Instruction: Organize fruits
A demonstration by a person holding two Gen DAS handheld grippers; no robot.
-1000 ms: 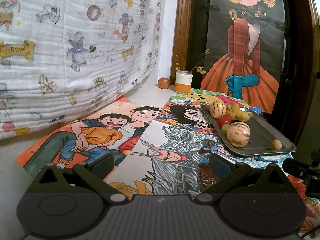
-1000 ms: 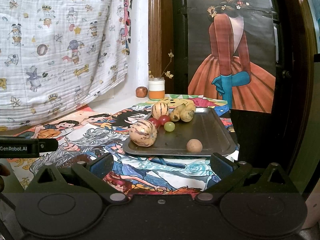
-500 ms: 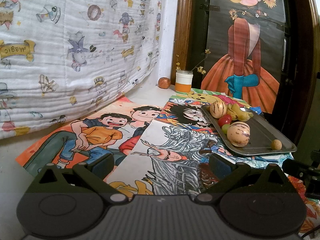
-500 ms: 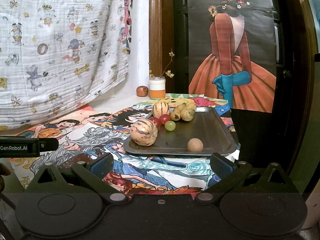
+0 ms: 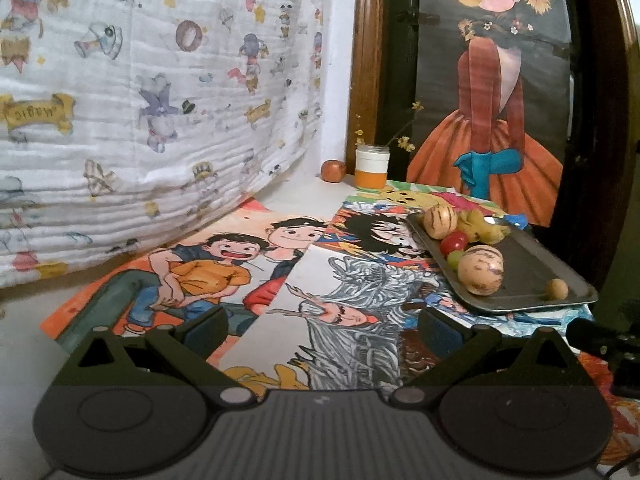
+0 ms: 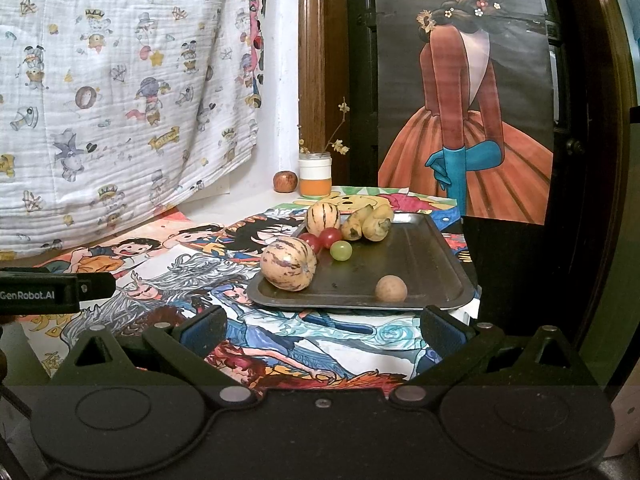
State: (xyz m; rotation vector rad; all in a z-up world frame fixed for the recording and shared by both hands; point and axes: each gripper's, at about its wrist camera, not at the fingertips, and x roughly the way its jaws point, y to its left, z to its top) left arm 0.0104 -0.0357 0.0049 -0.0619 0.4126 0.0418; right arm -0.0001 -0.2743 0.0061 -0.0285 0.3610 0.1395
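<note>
Nothing has shifted since earlier. Both tools, left tool (image 5: 322, 326) and right tool (image 6: 322, 326), hang wide open and empty. Fruits sit on the tray (image 6: 428, 256), mostly at 10 o'clock, the small round fruit (image 6: 391, 288) near 6; any grasp should be gentle and centred.

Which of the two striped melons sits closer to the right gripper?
The larger striped melon at the tray's near left corner; the smaller striped melon sits at the far end.

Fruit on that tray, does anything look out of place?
One reddish round fruit sits off the tray, far back beside the orange-and-white jar. The small bananas show dark blotches. Everything else sits on the tray.
</note>
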